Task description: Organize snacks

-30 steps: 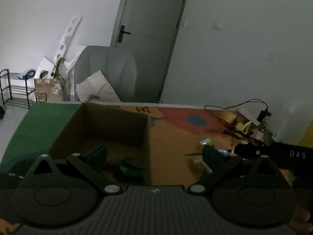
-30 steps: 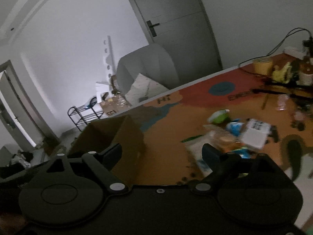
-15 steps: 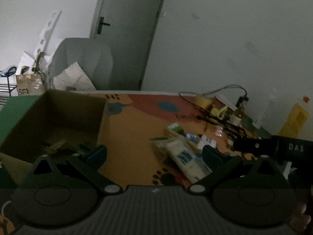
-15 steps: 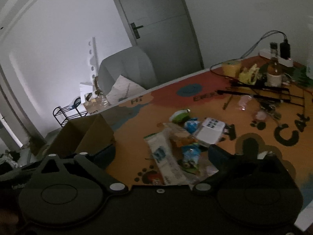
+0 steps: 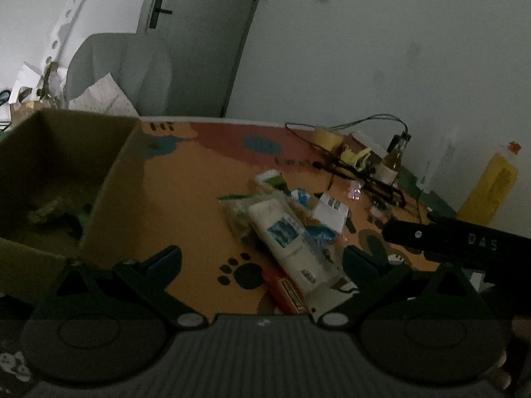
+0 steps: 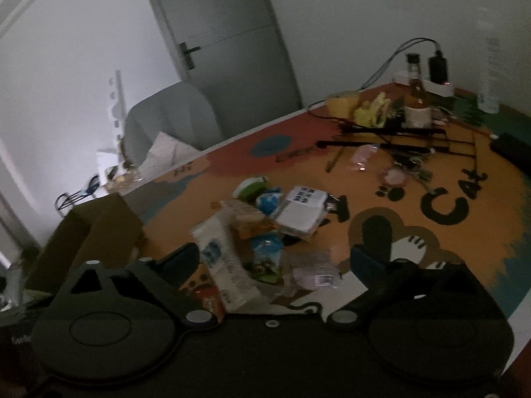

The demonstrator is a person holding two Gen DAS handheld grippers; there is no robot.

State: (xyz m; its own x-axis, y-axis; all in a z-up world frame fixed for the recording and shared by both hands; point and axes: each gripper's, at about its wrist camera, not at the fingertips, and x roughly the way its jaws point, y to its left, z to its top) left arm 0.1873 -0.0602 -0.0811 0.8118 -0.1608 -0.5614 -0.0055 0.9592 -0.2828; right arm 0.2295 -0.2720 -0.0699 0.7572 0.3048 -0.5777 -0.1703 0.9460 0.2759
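Snacks [image 5: 292, 222] lay in a loose heap on the orange mat [image 5: 186, 199], ahead of both pairs of tongs. From the left wrist view, the left tongs [image 5: 262, 258] stood wide apart and held nothing, hovering above the mat with a paw print [image 5: 242, 273] between the tips. Longest in the heap was a pale packet [image 5: 285, 238], which ran from the middle of the pile toward the right tip; a red pack [image 5: 287, 293] lay under its near end. Beyond it sat a white box [image 5: 330, 210], a blue-and-white wrapper [image 5: 300, 195] and a green pouch [image 5: 272, 179]. To the left of the left tongs stood the open carton [image 5: 66, 172], with a few dark things on its floor (too dim to name).

From the right wrist view, the right tongs [image 6: 278, 258] were also spread wide and empty, set just before the heap [image 6: 265, 229]. The pale packet [image 6: 222, 265] lay beside the left tip, and a clear pouch [image 6: 315, 273] lay between the tips, nearer the right one. The carton [image 6: 96, 232] stood off to the left. Far ahead and to the right were a brown bottle [image 6: 416, 106], black cables [image 6: 398, 139] and a yellow tub [image 6: 341, 101]. A yellow jug [image 5: 491, 185] stood by the wall in the left view.
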